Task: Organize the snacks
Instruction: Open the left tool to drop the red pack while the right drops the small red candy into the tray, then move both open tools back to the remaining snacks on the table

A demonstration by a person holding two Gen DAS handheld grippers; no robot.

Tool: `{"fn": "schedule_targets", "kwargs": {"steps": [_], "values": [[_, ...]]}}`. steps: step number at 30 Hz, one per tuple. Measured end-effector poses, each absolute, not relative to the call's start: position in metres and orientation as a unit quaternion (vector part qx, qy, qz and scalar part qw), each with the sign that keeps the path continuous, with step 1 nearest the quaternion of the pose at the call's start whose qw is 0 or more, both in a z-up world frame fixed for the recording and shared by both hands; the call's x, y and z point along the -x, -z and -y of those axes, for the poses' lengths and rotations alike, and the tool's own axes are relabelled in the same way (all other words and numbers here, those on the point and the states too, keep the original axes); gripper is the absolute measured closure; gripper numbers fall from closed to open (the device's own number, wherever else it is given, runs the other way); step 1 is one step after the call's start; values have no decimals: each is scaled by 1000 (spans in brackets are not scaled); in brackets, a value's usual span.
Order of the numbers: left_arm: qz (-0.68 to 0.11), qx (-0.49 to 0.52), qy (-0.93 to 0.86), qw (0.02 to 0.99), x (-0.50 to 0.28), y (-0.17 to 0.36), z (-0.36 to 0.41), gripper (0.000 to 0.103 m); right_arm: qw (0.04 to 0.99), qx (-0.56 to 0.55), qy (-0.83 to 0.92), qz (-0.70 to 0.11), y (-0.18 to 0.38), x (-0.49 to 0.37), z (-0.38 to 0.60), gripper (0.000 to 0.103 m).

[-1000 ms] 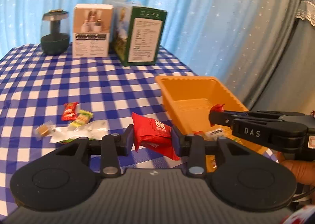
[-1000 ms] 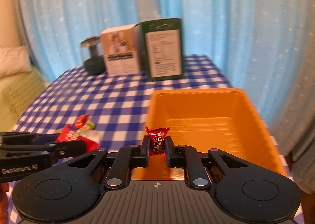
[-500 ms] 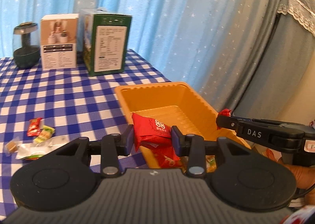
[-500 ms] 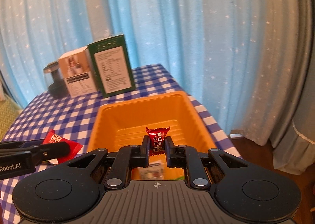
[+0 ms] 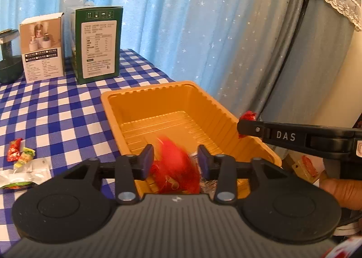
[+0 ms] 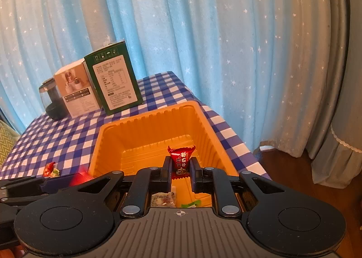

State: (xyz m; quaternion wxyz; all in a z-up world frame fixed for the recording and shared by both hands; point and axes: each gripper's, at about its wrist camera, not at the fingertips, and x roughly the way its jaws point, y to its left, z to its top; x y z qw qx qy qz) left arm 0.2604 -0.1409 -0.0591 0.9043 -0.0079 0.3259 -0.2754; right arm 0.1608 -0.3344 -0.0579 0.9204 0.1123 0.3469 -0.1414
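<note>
An orange tray (image 5: 144,99) stands at the right end of the checked table; it also shows in the right wrist view (image 6: 106,135). My left gripper (image 5: 174,160) is open over the tray's near end. A red snack packet (image 5: 176,167), blurred, is falling between its fingers into the tray. My right gripper (image 6: 180,173) is shut on a small red wrapped candy (image 6: 181,158) above the tray. In the left wrist view it (image 5: 246,122) reaches in from the right. Several wrapped snacks (image 6: 167,198) lie in the tray's near end.
Loose candies (image 5: 19,151) and white wrappers (image 5: 25,172) lie on the cloth left of the tray. A white box (image 5: 41,47), a green box (image 5: 97,42) and a dark jar (image 5: 6,58) stand at the back. Blue curtains hang behind; the table edge runs right of the tray.
My left gripper opened and let go of the red packet, which is dropping into the tray. Both grippers moved further over the tray. The right one still grips its candy.
</note>
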Motion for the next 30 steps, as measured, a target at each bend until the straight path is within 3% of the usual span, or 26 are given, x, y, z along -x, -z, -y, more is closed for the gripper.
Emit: {"fn": "schedule_targets", "kwargs": {"steps": [23, 25, 27, 30], "values": [[-326, 25, 207, 922, -262, 57, 82, 53, 918, -145, 92, -358, 62, -167, 325, 86], [-326, 26, 206, 922, -261, 57, 80, 53, 915, -157, 87, -361, 64, -168, 325, 82], [-327, 27, 206, 922, -261, 57, 79, 53, 916, -164, 93, -355, 62, -167, 326, 55], [-327, 27, 204, 922, -261, 57, 76, 53, 917, -169, 104, -345, 60, -165, 328, 51]]}}
